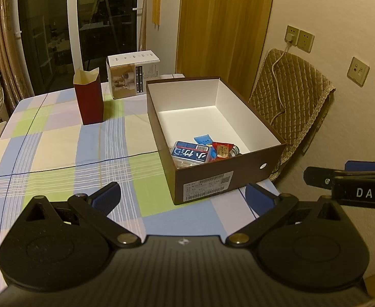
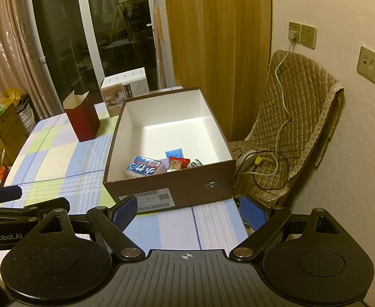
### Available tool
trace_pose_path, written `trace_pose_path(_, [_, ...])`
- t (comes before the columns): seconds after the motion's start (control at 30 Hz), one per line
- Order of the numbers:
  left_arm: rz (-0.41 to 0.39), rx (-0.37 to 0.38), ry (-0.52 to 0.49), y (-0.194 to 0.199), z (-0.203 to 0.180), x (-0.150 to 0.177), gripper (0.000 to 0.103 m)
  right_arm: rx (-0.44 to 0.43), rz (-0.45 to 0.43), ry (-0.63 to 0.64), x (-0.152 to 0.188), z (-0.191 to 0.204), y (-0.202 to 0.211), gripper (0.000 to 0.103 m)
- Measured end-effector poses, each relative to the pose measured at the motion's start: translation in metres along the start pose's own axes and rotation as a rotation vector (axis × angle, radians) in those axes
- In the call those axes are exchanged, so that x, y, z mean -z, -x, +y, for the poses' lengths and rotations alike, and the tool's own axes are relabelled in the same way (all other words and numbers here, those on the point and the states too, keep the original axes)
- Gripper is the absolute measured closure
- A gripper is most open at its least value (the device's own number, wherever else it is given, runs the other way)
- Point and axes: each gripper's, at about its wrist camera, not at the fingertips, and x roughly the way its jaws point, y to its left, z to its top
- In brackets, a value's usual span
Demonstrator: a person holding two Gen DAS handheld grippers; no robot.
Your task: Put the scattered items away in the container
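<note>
So the brown cardboard shoebox (image 1: 202, 179) (white inside, lid off) is seen on the checked tablecloth (image 1: 59, 140), with a blue packet (image 1: 191, 153), a red wrapper (image 1: 222, 149) and a small jar (image 2: 196, 163) bunched at its near end. Both the left gripper (image 1: 182, 198) and right gripper (image 2: 188, 211) are held wide apart, empty, just short of the box's labelled wall.

The shoebox (image 1: 205, 179) is brown outside and white inside. In it lie a blue-and-white packet (image 1: 191, 153) and a red wrapper (image 1: 222, 148). The tablecloth (image 1: 59, 148) is checked in pale blue, green, cream and lilac. The open carton (image 1: 89, 99) is dark red. The chair cover (image 1: 289, 97) is quilted tan.
</note>
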Motion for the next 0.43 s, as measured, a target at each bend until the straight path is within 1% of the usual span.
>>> trace_pose_path(0.43, [-0.002,0.007,-0.004,-0.0006,-0.0003,0.0015,0.001,0.001,0.008,0.004,0.0008,0.0017,-0.0012,0.011])
